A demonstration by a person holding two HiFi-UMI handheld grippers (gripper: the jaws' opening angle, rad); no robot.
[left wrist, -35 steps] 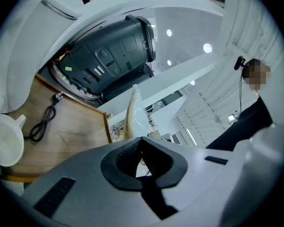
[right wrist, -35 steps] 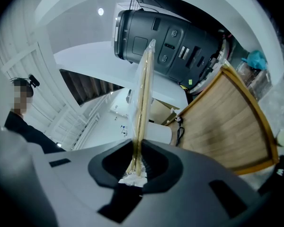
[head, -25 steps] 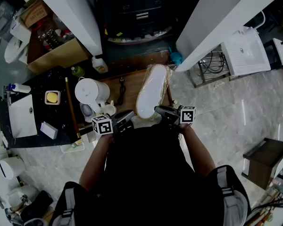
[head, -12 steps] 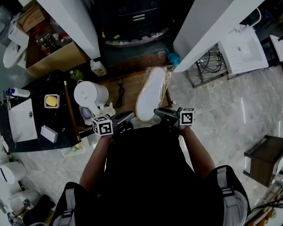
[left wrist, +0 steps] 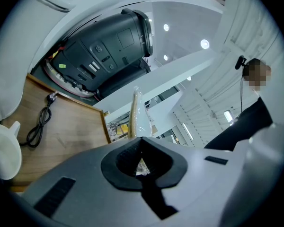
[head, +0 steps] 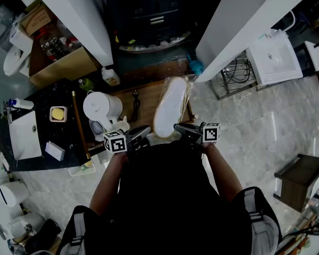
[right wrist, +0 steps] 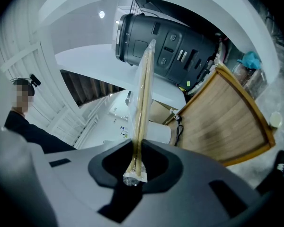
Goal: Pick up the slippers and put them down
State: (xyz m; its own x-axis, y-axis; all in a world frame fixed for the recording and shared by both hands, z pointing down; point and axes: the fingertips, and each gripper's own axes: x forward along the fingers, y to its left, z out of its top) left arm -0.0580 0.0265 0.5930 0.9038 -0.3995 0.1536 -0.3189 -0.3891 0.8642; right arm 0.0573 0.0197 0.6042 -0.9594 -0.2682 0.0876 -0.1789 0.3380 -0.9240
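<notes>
Head view: slippers (head: 171, 106) lengthwise away from person (head: 170, 195); left tongs (head: 146, 130), right tongs (head: 177, 126) clamped on them

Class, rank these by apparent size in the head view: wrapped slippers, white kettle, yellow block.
1. wrapped slippers: largest, though possibly nearer the camera
2. white kettle: slightly smaller
3. yellow block: clearly smallest

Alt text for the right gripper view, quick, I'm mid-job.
The right gripper is shut on the end of the plastic-wrapped slippers, which rise edge-on from its jaws. Behind: a wooden table at right, a dark machine above, a person at left.
</notes>
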